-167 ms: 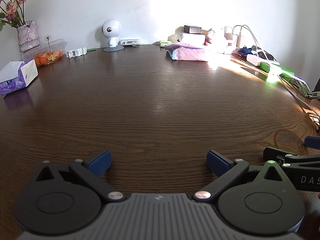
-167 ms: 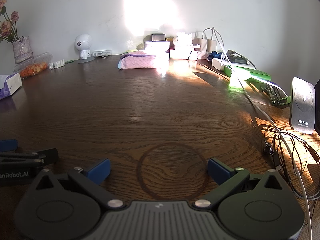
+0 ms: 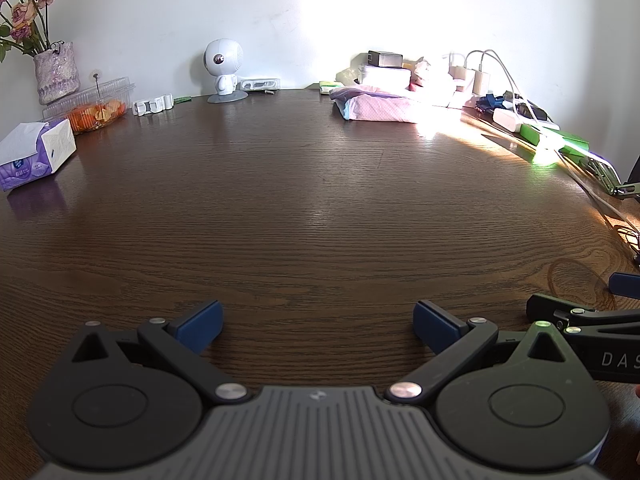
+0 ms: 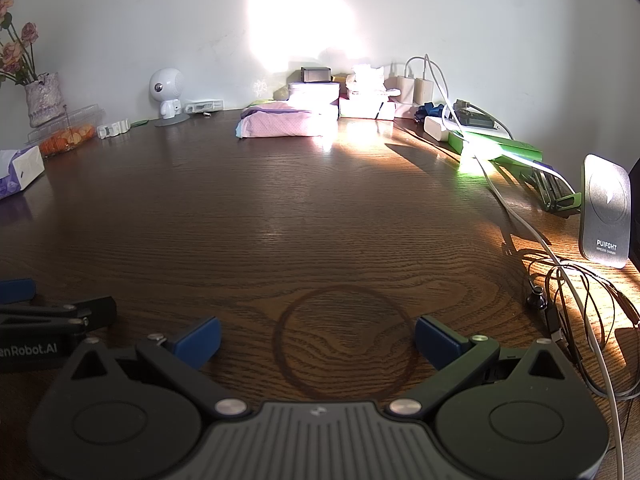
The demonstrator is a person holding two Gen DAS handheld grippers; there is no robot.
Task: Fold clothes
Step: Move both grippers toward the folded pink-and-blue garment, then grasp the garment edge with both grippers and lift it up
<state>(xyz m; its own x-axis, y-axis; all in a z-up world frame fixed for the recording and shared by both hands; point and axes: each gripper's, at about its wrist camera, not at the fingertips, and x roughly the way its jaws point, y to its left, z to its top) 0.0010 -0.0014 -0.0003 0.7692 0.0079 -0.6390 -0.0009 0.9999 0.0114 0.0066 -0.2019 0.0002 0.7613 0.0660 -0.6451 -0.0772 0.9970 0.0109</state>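
Left wrist view: the left gripper (image 3: pixel 318 322) sits low over the bare near part of the table (image 3: pixel 320 208), fingers spread wide, nothing in them. The clothes (image 3: pixel 378 105) lie as a neat pink stack at the far edge, already folded by the look of it, so this fits either a wrap-up or a pause between garments. Only "DAS" reads on the right gripper (image 3: pixel 580 308) at the edge.

Right wrist view: right gripper's fingers released too, holding nothing. The charger (image 4: pixel 606 210) at right says "PUIFGHT"; the left gripper's side reads "enRobot.AI".
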